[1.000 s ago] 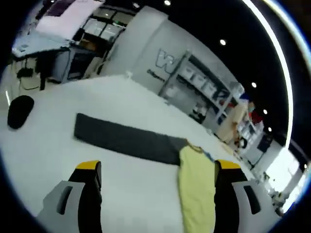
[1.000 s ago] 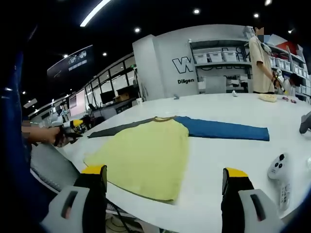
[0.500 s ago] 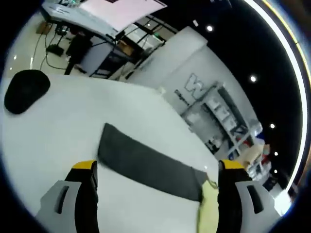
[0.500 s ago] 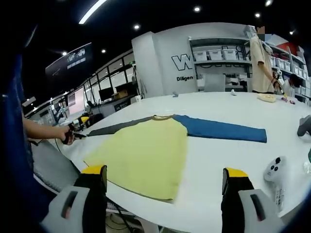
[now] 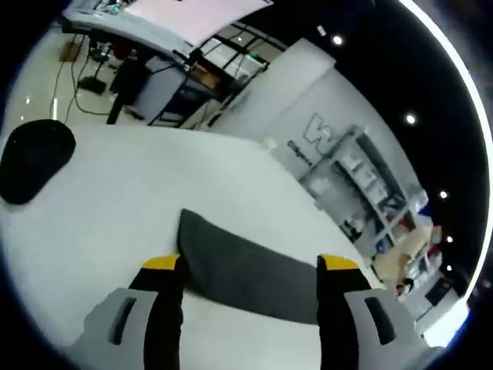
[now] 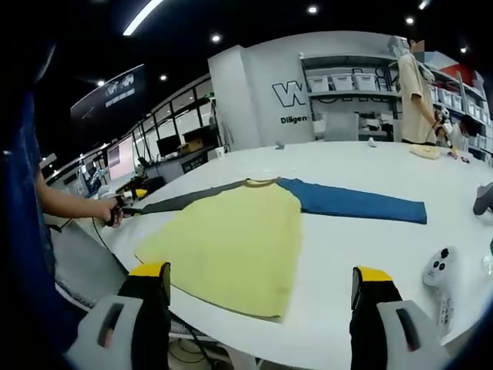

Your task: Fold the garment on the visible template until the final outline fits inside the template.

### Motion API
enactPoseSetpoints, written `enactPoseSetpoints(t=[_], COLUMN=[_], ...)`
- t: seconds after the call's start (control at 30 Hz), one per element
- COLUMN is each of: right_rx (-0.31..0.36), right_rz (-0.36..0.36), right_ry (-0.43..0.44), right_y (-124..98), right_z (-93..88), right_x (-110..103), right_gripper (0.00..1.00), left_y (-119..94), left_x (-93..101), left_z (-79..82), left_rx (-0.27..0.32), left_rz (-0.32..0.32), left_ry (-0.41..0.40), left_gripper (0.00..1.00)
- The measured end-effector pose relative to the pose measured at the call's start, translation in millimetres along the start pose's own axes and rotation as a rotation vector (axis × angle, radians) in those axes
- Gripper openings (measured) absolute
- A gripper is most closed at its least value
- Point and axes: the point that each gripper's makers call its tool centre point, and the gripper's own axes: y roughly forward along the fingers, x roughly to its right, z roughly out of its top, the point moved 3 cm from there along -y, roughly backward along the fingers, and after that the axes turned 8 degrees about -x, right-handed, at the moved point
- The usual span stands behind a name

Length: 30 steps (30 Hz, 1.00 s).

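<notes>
The garment lies flat on the white table [image 6: 347, 247]: a yellow body [image 6: 231, 239], a blue sleeve [image 6: 362, 204] stretched right and a dark grey sleeve [image 6: 185, 202] stretched left. In the left gripper view the grey sleeve [image 5: 254, 274] runs across between my two jaws, its cuff end near the left jaw. My left gripper [image 5: 248, 266] is open around it, low over the table. In the right gripper view a hand holds the left gripper [image 6: 127, 206] at the grey sleeve's end. My right gripper [image 6: 260, 274] is open near the table's front edge, below the yellow hem, holding nothing.
A black rounded object [image 5: 35, 158] lies on the table far left of the grey sleeve. A white handheld device [image 6: 439, 266] rests right of the garment. A person [image 6: 416, 85] stands by shelves at the back. The near table edge runs under my right jaws.
The left gripper has come closer to the grey sleeve's cuff end and its jaws have narrowed around it; the yellow body has slid out of that view. The right gripper view has hardly shifted.
</notes>
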Motion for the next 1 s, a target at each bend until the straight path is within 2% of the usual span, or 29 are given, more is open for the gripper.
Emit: enactPoseSetpoints(t=[0.07, 0.13, 0.27, 0.43, 0.5, 0.63, 0.77, 1.0], right_rx=[-0.010, -0.013, -0.017, -0.029, -0.029, -0.027, -0.026, -0.016], right_rz=[0.009, 0.015, 0.019, 0.026, 0.027, 0.027, 0.027, 0.028], right_ry=[0.005, 0.003, 0.005, 0.017, 0.014, 0.012, 0.014, 0.021], right_y=[1, 2, 3, 4, 4, 4, 3, 2], right_z=[-0.9, -0.7, -0.3, -1.2, -0.8, 0.1, 0.0, -0.5], right_x=[-2, -4, -6, -7, -8, -7, -4, -3], right_gripper=[0.97, 0.96, 0.95, 0.91, 0.91, 0.91, 0.91, 0.94], left_y=[-1, 1, 3, -1, -2, 1, 1, -2], left_x=[-4.6, -13.6, -22.2, -27.1, -29.3, -33.8, -30.2, -11.7], left_z=[0.7, 0.5, -3.5, -6.2, -6.7, -5.9, -3.7, 16.6], left_rx=[-0.002, -0.010, -0.029, -0.037, -0.041, -0.047, -0.050, -0.031], left_rz=[0.001, 0.030, 0.055, 0.078, 0.096, 0.106, 0.117, 0.098], left_ry=[0.001, 0.028, 0.041, 0.072, 0.088, 0.087, 0.106, 0.122], left_gripper=[0.49, 0.42, 0.21, 0.09, 0.01, 0.00, 0.00, 0.00])
